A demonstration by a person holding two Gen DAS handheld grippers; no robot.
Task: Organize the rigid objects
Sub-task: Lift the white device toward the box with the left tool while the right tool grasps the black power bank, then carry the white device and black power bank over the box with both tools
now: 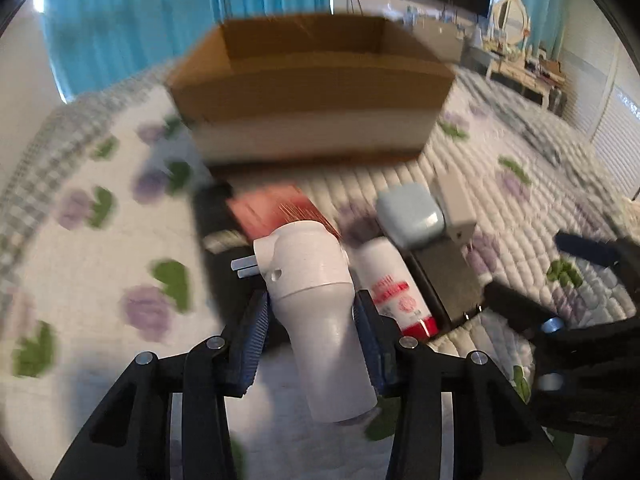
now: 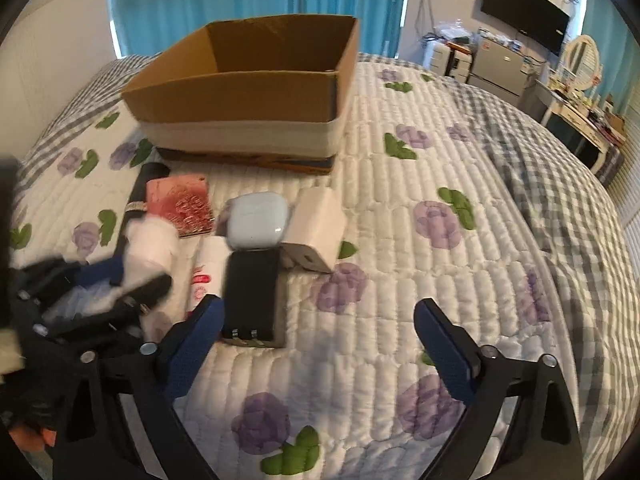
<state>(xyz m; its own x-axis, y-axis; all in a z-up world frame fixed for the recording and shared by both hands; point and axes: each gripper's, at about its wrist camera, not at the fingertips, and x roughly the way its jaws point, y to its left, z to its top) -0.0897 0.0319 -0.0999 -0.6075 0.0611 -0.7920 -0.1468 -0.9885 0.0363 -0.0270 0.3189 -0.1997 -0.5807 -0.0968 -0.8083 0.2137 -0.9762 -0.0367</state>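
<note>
A white plug-in device [image 1: 308, 256] with two metal prongs lies between the pads of my left gripper [image 1: 312, 300], which press on its sides. Beside it on the bedspread lie a white tube with red print [image 1: 388, 276], a light blue case [image 1: 410, 216], a white charger block [image 1: 456, 204], a black battery pack [image 2: 252, 292] and a pink-red flat item [image 2: 180, 204]. My right gripper [image 2: 320, 306] stands open over the quilt, its left finger next to the battery pack, nothing between its pads. An open cardboard box [image 2: 240, 96] sits behind the objects.
A black cylinder [image 2: 144, 184] lies left of the pink item. The quilted flowered bedspread [image 2: 400, 240] stretches to the right, with a checked blanket [image 2: 540, 200] at its edge. Blue curtains, a wall television and a dressing table stand beyond the bed.
</note>
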